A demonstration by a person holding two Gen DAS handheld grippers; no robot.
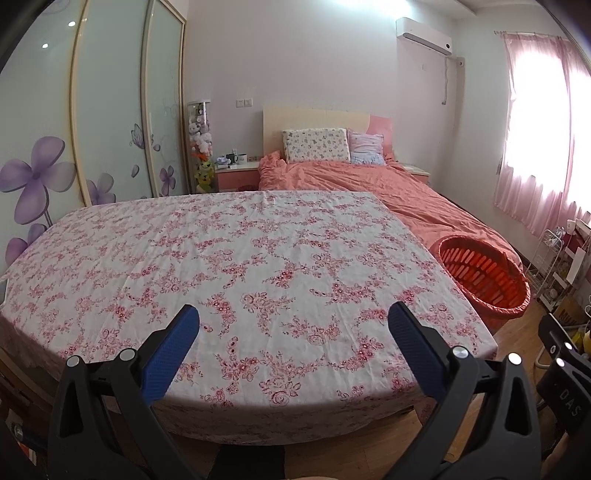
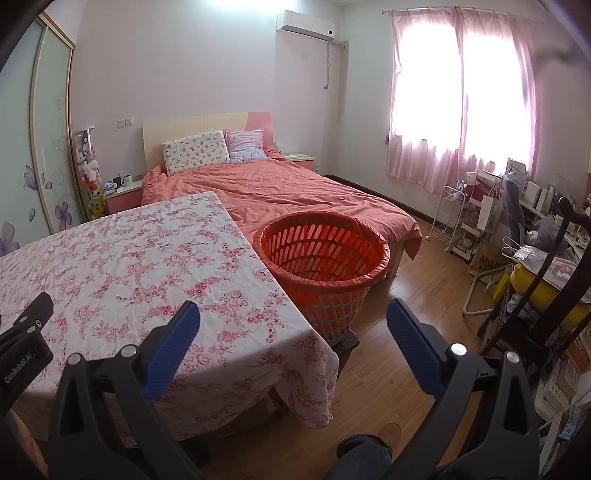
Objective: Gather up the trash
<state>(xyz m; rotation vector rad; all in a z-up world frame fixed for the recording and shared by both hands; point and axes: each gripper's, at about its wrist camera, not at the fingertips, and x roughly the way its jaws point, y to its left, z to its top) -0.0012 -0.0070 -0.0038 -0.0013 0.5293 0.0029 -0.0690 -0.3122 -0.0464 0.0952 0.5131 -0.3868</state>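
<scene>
Nearest the left wrist camera, the left gripper (image 1: 293,317) hangs above the near edge of the table (image 1: 258,258), its blue-padded fingers (image 1: 173,350) spread wide with nothing between them. The right gripper (image 2: 293,315) is likewise spread and holding nothing, poised over the table's right corner where the floral tablecloth (image 2: 129,258) drapes down toward the wooden floor (image 2: 417,317). No loose trash can be made out on the cloth in either view. Just beside the table's right edge stands the orange slatted basket (image 2: 325,258), lined with an orange bag, its far side close to the foot of the bed (image 2: 295,192). The bed, under a salmon cover, carries two pillows (image 2: 195,151) against the headboard. Beyond it a pink-curtained window (image 2: 461,92) glows, and an air conditioner (image 2: 306,24) sits high on the wall.
</scene>
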